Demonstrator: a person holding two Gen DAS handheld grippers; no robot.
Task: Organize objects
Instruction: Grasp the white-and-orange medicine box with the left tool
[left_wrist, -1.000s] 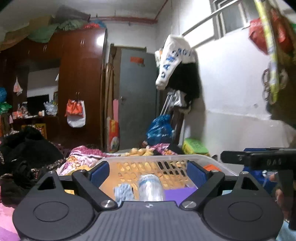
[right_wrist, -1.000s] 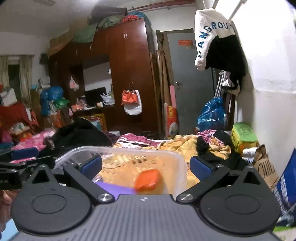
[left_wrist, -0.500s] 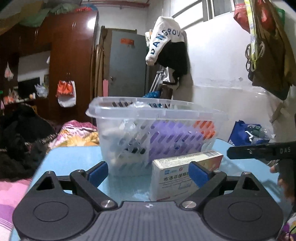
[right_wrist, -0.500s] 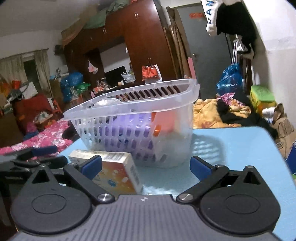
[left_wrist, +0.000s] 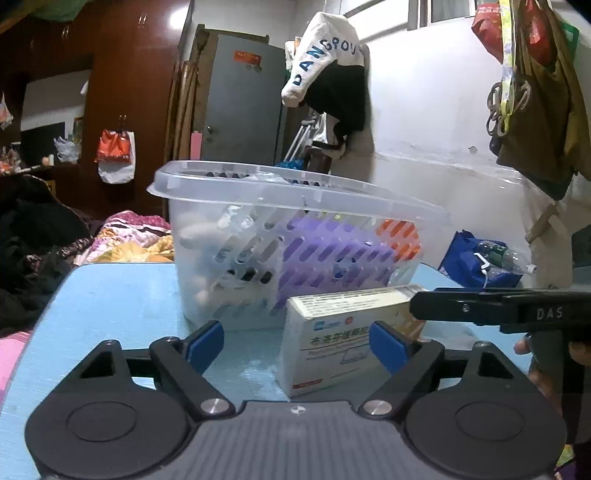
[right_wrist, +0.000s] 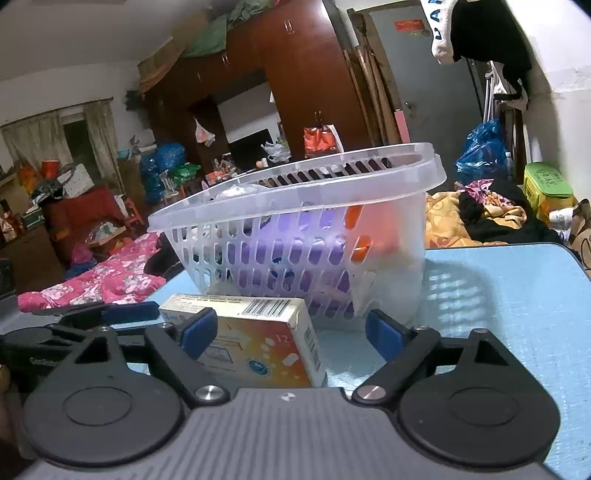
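**Medicine carton sits before loaded basket as two grippers close in**

A white and orange medicine carton (left_wrist: 334, 341) lies on the light blue tabletop (left_wrist: 110, 306), directly in front of a clear slotted plastic basket (left_wrist: 295, 206) and just beside its near wall; whether the two touch cannot be told. The same carton (right_wrist: 258, 339) shows a barcode on its top face in the right wrist view. Inside the basket (right_wrist: 295, 177), a purple item (left_wrist: 325, 258), an orange item (left_wrist: 400, 232) and a pale, rounded item (left_wrist: 199, 236) are visible through the slots, though none can be identified clearly.

The left gripper (left_wrist: 297, 341) is low over the table with its jaws spread wide; its right blue pad overlaps the carton's front face in the picture, and the left pad stands well apart from the box. The right gripper (right_wrist: 291, 332) is likewise wide apart and holds nothing, its left pad in front of the carton's upper left corner. Each gripper appears side-on at the edge of the other's view, beside the carton.

Behind the table, a white hooded garment (left_wrist: 325, 55) with blue lettering hangs on the wall near a grey door (left_wrist: 240, 103), next to a dark wooden wardrobe (right_wrist: 295, 85). Patterned bedding (right_wrist: 99, 280) lies heaped beyond the table's edge.
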